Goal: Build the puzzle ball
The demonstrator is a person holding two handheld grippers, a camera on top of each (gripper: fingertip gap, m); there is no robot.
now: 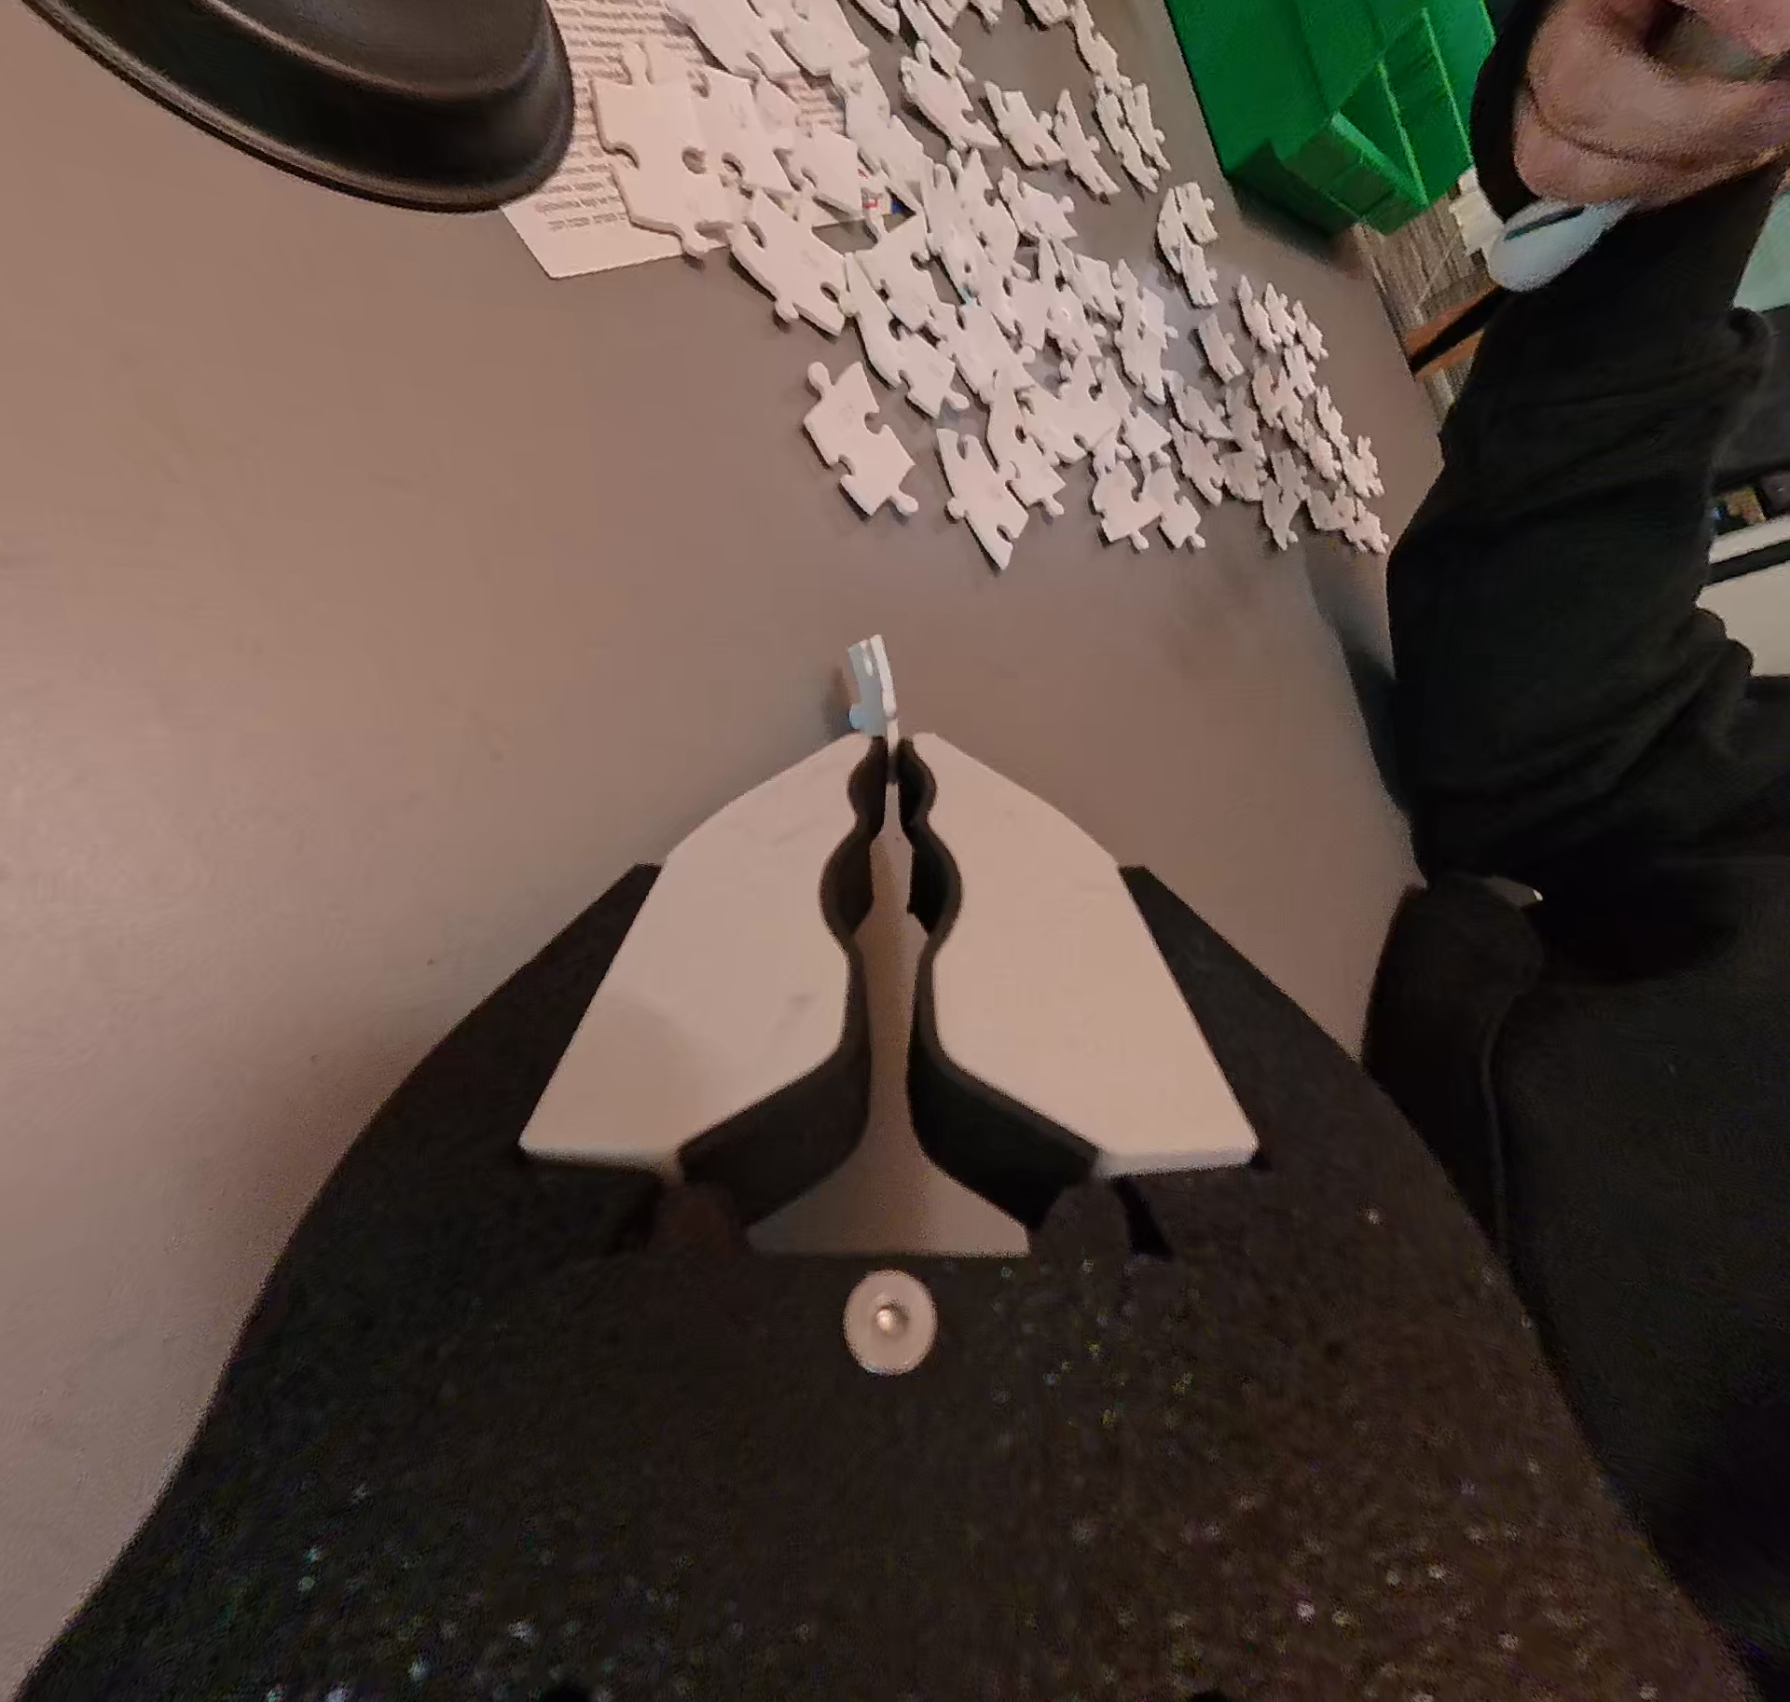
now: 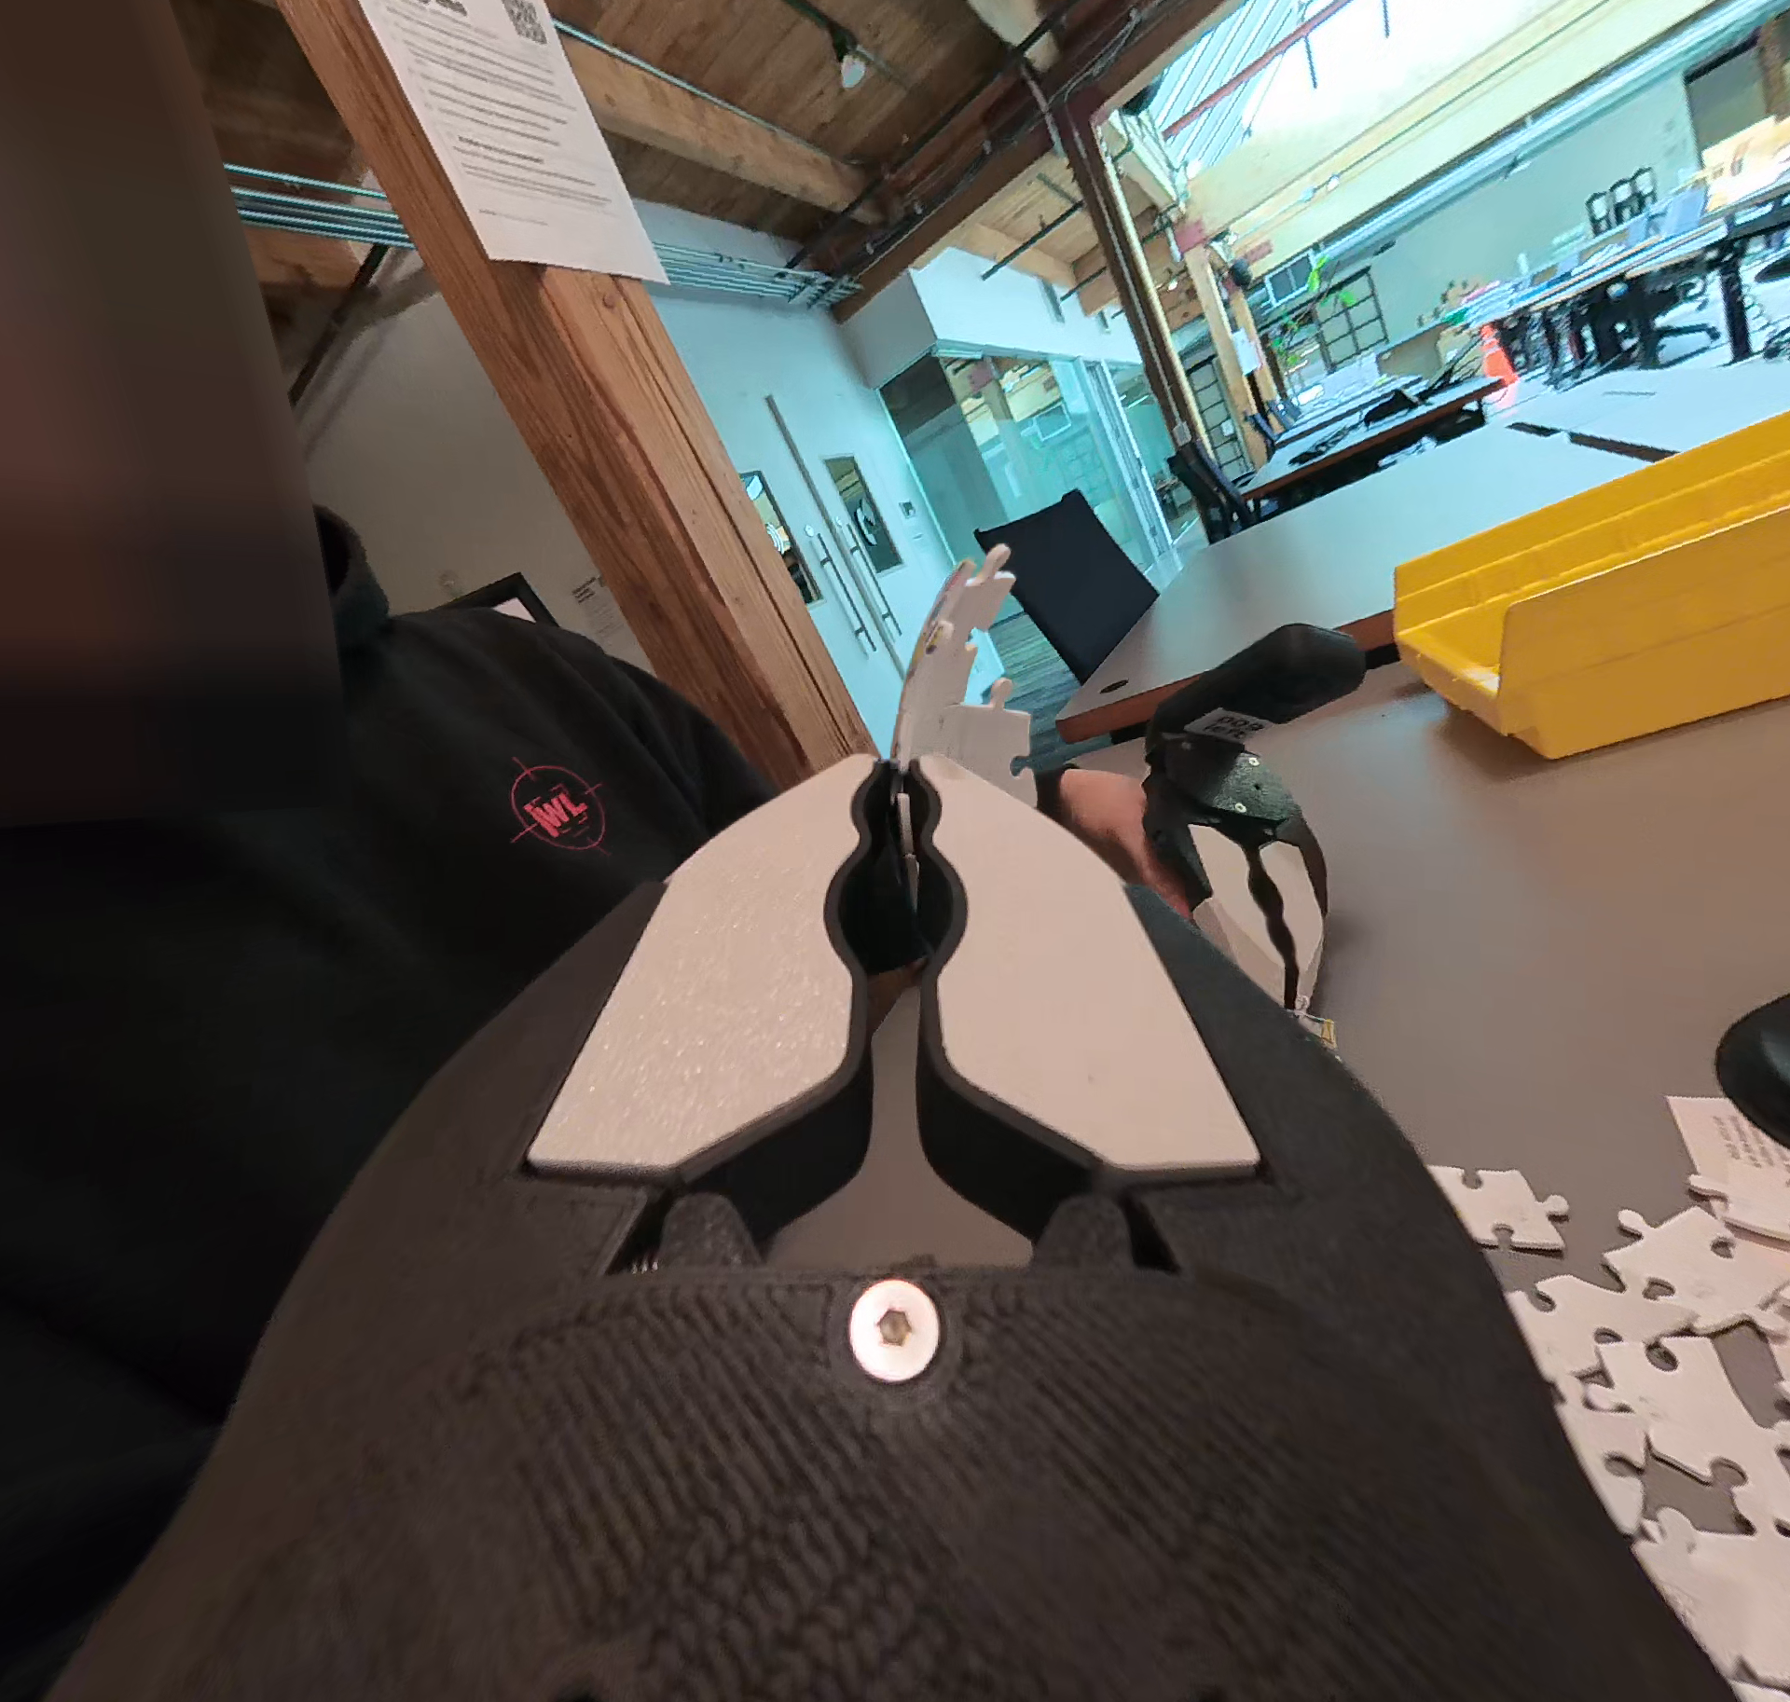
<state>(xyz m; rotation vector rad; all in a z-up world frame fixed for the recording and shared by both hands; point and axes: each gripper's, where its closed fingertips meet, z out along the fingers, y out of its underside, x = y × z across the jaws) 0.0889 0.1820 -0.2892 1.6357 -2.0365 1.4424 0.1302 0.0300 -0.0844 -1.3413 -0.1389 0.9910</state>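
Left hand-held gripper [image 1: 886, 745]: clenched on a single white puzzle piece [image 1: 875, 687], pinched edge-on at the very tips, the piece standing up past them over the grey desk [image 1: 339, 590].
Right hand-held gripper [image 2: 896, 769]: clenched on a curved strip of joined pieces [image 2: 944, 677] — the started part of the ball, lifted off the desk and tilted up toward the room.
Key relation: in the right wrist view the left hand-held gripper sits lower and to the right of the strip, near the desk surface and apart from it. The strip's long axis runs up and away from the right tips, curving; its free tabs face right, toward the left side's piece. My guess is that the single piece must come up to that edge.
Loose pieces [image 1: 1065, 319]: a wide scatter, white side up, well ahead of the left tips, partly over a printed sheet [image 1: 601, 203].
Other things: green bins [image 1: 1308, 58], a yellow bin [image 2: 1598, 629], a dark round object [image 1: 291, 38] cut off at the corner.
Hard to tell: the single piece's tab shape — seen edge-on; how many pieces the strip holds; its printed face.
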